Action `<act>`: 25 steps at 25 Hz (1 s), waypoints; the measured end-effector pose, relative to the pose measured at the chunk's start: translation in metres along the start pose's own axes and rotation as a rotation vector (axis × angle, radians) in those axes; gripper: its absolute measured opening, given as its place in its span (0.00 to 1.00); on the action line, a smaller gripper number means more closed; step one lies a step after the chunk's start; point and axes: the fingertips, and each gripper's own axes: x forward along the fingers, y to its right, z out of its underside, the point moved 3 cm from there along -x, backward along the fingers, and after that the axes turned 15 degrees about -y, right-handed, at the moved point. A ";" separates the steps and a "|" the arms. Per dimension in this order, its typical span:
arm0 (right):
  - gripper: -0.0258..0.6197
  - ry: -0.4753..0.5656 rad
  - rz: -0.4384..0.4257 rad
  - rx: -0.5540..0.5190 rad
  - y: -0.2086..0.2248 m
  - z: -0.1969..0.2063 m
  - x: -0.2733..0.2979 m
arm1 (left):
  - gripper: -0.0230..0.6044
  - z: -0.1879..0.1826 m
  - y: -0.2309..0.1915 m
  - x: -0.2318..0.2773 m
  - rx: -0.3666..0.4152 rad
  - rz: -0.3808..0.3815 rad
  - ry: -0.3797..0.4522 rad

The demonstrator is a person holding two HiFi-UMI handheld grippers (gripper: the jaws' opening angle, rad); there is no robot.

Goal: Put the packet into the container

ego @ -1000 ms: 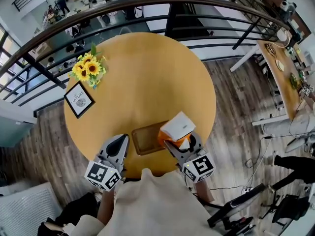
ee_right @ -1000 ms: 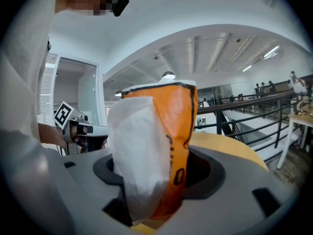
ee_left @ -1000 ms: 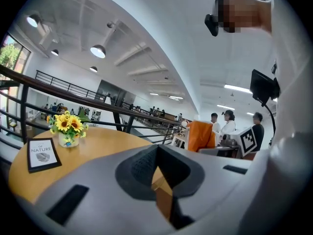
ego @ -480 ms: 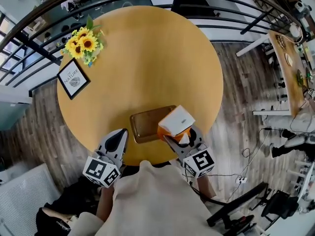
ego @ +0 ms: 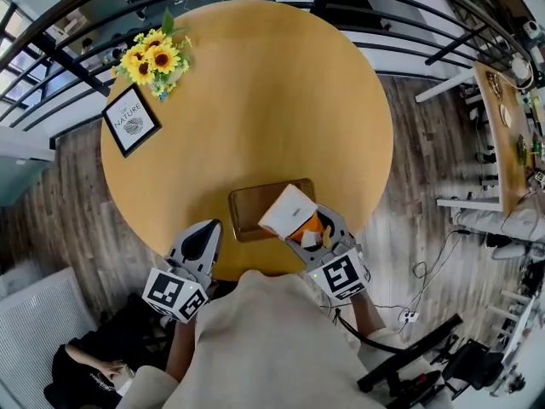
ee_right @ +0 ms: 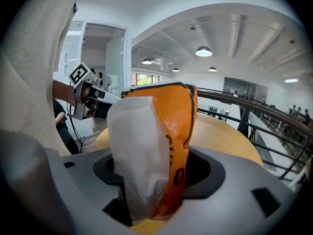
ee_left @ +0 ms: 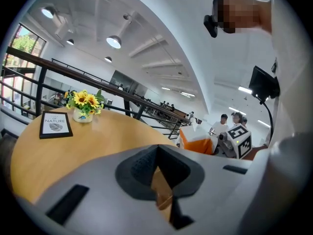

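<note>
One packet (ego: 289, 213), pinched by the right gripper (ego: 303, 231), points its long axis toward 11 o'clock over the container (ego: 245, 220), left gripper (ego: 207, 233) jaws pressed together.

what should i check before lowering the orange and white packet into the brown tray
1. Grip: right gripper shut on orange and white packet: ok.
2. Packet over brown rectangular tray: overlaps its right end; height cannot tell.
3. Tray's visible floor bare: ok.
4. Left gripper shut, empty, off the tray's left corner: ok.
5. Sunflowers and framed picture far off on the round wooden table: ok.
</note>
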 end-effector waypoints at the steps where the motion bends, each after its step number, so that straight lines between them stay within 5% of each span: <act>1: 0.50 -0.023 0.007 -0.051 -0.002 0.000 0.003 | 0.04 0.001 -0.001 -0.002 -0.003 -0.003 0.003; 9: 0.50 -0.330 0.109 -0.732 -0.023 0.015 0.030 | 0.04 0.004 -0.009 -0.016 -0.033 -0.045 0.035; 12: 0.50 -0.413 0.106 -0.890 -0.029 0.023 0.045 | 0.04 0.008 -0.017 -0.022 -0.047 -0.065 0.046; 25: 0.50 -0.634 -0.109 -0.903 -0.020 0.028 0.084 | 0.04 0.015 -0.030 -0.042 -0.082 -0.106 0.078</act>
